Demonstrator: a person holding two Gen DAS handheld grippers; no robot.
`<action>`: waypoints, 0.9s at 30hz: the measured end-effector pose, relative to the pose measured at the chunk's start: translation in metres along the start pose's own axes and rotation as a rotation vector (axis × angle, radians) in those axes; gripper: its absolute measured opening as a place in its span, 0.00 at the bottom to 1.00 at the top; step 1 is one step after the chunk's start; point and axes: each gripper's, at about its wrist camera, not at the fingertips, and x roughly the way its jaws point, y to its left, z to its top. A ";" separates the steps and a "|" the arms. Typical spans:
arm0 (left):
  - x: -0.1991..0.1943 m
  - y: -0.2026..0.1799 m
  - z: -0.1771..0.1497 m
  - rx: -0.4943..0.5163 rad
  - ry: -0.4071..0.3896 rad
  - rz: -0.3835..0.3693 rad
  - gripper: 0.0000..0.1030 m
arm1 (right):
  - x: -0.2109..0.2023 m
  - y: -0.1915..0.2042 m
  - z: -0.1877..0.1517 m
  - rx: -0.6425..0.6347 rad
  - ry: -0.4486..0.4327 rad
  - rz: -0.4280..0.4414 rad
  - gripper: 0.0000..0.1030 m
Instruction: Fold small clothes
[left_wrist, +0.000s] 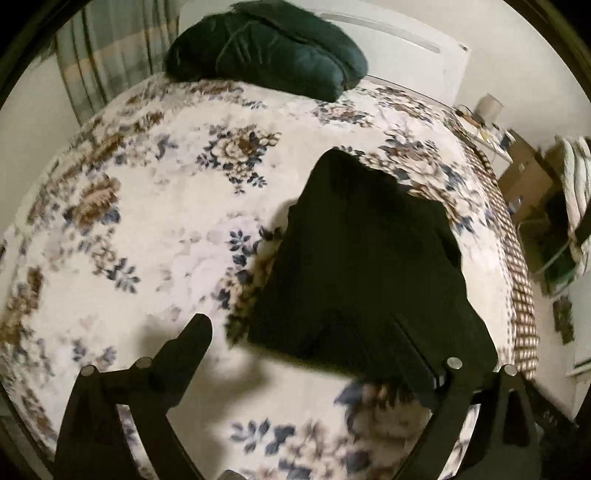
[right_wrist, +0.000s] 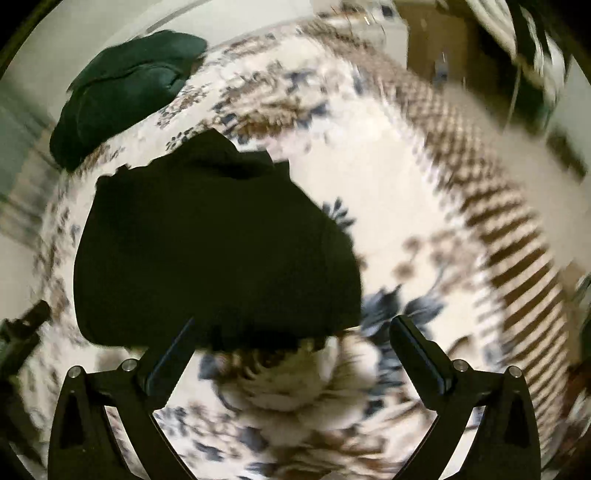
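Note:
A small black garment (left_wrist: 365, 266) lies folded flat on the floral bedspread (left_wrist: 155, 206). It also shows in the right wrist view (right_wrist: 207, 251), left of centre. My left gripper (left_wrist: 299, 332) is open above the bed, its right finger over the garment's near edge, its left finger over bare bedspread. My right gripper (right_wrist: 291, 332) is open and empty, just in front of the garment's near edge; its left finger overlaps that edge. The right view is motion-blurred.
A dark green bundle of bedding (left_wrist: 266, 48) lies at the head of the bed, also in the right wrist view (right_wrist: 122, 92). The bed's checked side edge (left_wrist: 517, 266) drops to the floor on the right. Furniture and boxes (left_wrist: 532, 177) stand beyond it.

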 end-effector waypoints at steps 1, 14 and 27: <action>-0.015 -0.005 -0.005 0.027 -0.008 0.012 0.94 | -0.014 0.005 -0.001 -0.025 -0.015 -0.015 1.00; -0.191 0.000 -0.041 0.142 -0.121 0.007 0.94 | -0.240 0.040 -0.061 -0.132 -0.233 -0.094 1.00; -0.379 0.018 -0.099 0.183 -0.267 -0.024 0.94 | -0.484 0.064 -0.171 -0.165 -0.460 -0.086 1.00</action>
